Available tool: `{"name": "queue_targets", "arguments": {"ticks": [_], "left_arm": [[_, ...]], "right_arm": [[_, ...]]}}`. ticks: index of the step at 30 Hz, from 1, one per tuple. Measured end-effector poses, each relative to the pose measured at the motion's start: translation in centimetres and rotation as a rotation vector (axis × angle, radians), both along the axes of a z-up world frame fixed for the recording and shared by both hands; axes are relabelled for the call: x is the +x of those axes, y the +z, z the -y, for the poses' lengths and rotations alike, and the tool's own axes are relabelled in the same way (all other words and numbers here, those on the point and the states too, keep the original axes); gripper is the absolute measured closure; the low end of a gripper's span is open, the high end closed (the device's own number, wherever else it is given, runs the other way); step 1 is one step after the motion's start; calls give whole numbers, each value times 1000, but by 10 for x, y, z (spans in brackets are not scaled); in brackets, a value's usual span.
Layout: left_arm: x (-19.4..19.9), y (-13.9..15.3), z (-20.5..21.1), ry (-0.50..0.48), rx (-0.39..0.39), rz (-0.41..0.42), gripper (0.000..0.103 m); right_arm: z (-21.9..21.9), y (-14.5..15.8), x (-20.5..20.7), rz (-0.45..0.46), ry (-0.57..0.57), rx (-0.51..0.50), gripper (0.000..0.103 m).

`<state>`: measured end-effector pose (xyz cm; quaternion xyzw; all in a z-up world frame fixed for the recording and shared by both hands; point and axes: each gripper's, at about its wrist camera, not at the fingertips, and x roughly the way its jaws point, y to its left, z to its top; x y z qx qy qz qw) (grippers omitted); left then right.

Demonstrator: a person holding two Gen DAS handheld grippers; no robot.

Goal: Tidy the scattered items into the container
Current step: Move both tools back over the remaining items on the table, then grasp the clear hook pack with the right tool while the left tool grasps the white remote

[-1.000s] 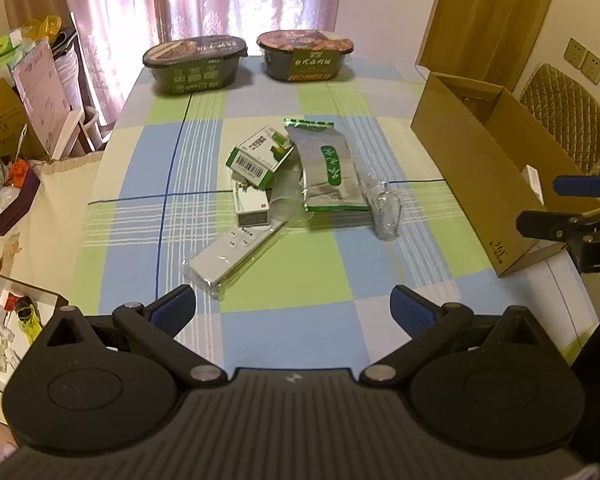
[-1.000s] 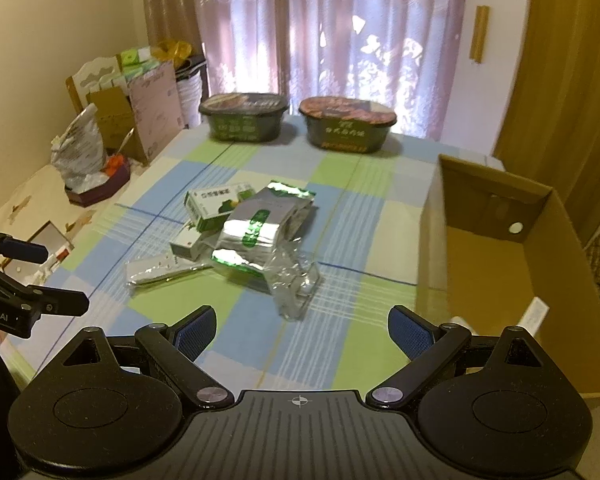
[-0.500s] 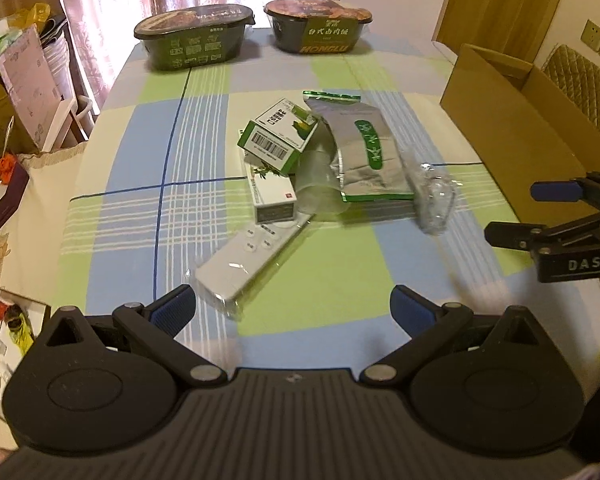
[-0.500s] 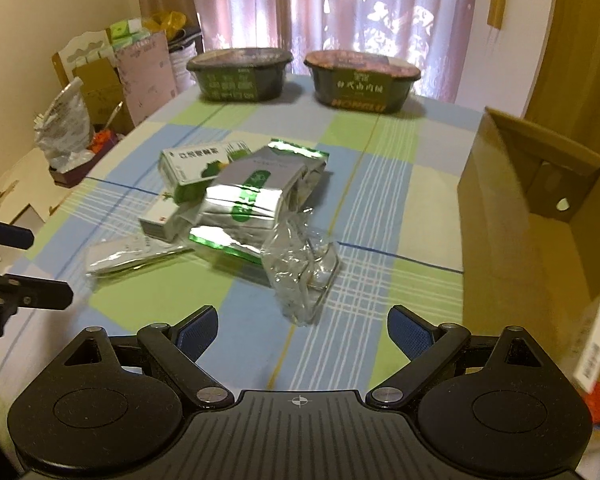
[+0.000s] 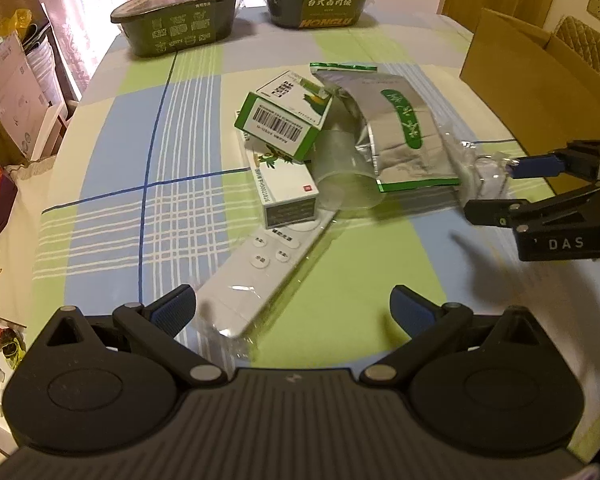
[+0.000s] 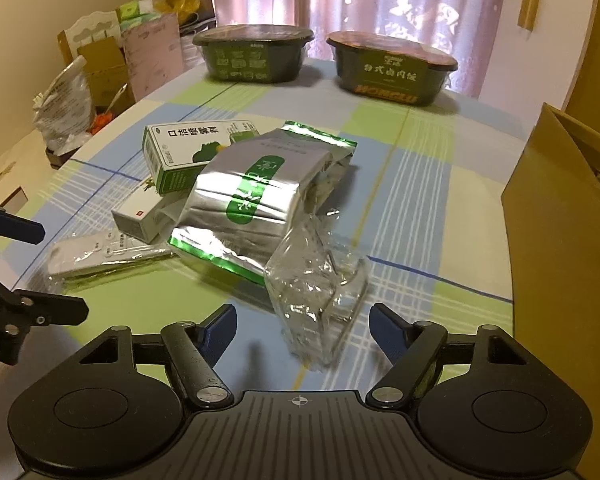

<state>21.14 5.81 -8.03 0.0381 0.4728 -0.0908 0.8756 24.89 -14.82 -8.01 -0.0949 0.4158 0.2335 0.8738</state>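
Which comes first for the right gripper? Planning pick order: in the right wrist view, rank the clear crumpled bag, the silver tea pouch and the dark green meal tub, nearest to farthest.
1. Clear crumpled bag: just ahead of the open right gripper, between its fingers.
2. Silver tea pouch: behind the bag, slightly left.
3. Dark green meal tub: at the table's far edge, left of centre.

Box [image 6: 560, 216] cut off at right edge, inside hidden from both views. Lower carton [image 5: 286, 190] partly buried under green carton [image 5: 284, 118]. Remote [image 5: 260, 270] near end blurred behind wrapper. Contents of clear bag [image 6: 316, 280] unreadable. Left-side clutter [image 5: 8, 76] too small to identify.
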Motion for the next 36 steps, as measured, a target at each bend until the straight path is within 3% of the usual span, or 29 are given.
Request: {"name": "queue_targets", "arguments": {"ticks": [4, 6, 7, 9, 10, 14, 19, 22, 23, 24, 25, 26, 36], "left_arm": [[6, -7, -3, -10, 3, 7, 2], [9, -11, -5, -18, 12, 7, 2], [10, -12, -6, -15, 14, 4, 2], [11, -14, -9, -8, 14, 0, 2], [12, -15, -10, -3, 9, -1, 2], [11, -16, -11, 3, -1, -3, 2], [6, -16, -8, -7, -8, -6, 2], [3, -16, -6, -12, -10, -7, 2], [2, -16, -6, -9, -15, -8, 2], [2, -15, -7, -6, -19, -10, 2], [1, -14, -7, -2, -23, -10, 2], [0, -13, -8, -1, -26, -9, 2], [4, -8, -19, 21, -21, 9, 2]], "right_arm": [[-3, -2, 5, 5, -3, 3, 23], [-4, -3, 7, -1, 4, -1, 46], [-6, -4, 7, -7, 10, -11, 62], [-7, -4, 5, -2, 16, -29, 67], [-7, -4, 4, 0, 19, -37, 75], [-7, -3, -10, 13, 50, -97, 75], [-13, -6, -43, 42, 159, -267, 75], [-13, -10, -59, 51, 206, -305, 75], [-12, -11, -62, 49, 209, -304, 69], [-10, -11, -65, 49, 207, -291, 59], [-8, -9, -67, 40, 191, -266, 32], [-4, -7, -67, 24, 168, -225, 25], [23, -7, -36, -142, -248, 149, 25]]}}
